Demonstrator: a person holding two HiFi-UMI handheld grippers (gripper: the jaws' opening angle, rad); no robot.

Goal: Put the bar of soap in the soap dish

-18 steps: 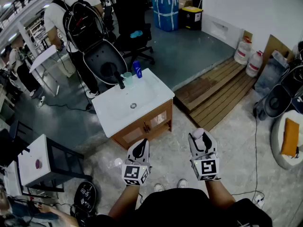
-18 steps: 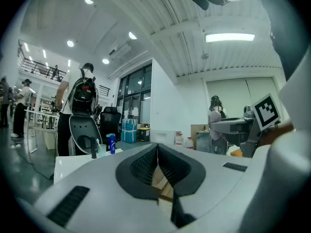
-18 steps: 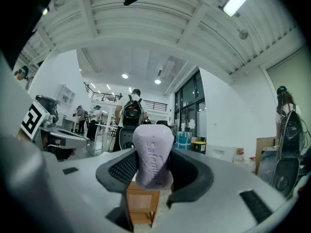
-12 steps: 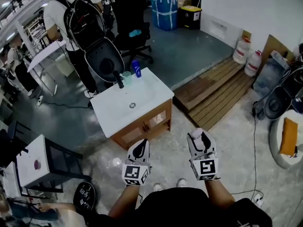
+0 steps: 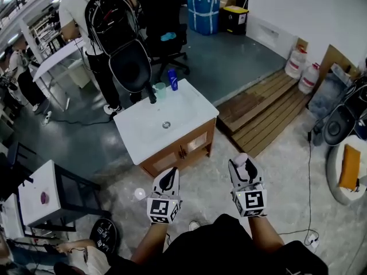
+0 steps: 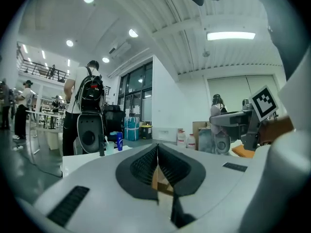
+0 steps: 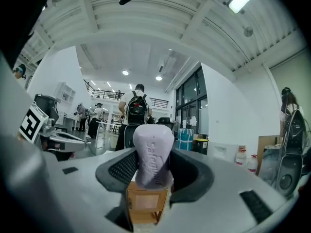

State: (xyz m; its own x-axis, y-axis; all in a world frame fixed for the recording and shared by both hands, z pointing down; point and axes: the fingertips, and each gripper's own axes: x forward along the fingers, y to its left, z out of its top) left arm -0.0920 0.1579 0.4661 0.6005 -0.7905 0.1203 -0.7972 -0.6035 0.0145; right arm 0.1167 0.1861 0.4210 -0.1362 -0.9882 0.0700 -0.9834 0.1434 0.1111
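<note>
My right gripper [image 5: 243, 165] is shut on a pale lilac bar of soap [image 7: 153, 154], which stands upright between the dark pads; its tip shows in the head view as well [image 5: 239, 160]. My left gripper [image 5: 169, 178] is shut with nothing in it, the jaws meeting along a thin line [image 6: 157, 166]. Both grippers are held level near my body, short of a white-topped wooden vanity [image 5: 143, 136] with a sink basin. A black faucet [image 5: 151, 94], a clear cup [image 5: 160, 90] and a blue bottle [image 5: 172, 79] stand at its far edge. I see no soap dish.
A person with a black backpack [image 5: 112, 22] stands just behind the vanity, beside a black office chair [image 5: 163, 22]. A wooden pallet [image 5: 264, 110] lies to the right, with water jugs [image 5: 304, 70] by the wall. A small white table [image 5: 40, 196] stands at the left.
The vanity now sits a little further right and nearer in the head view. The person with the backpack has shifted closer behind it. Both grippers keep the same pose.
</note>
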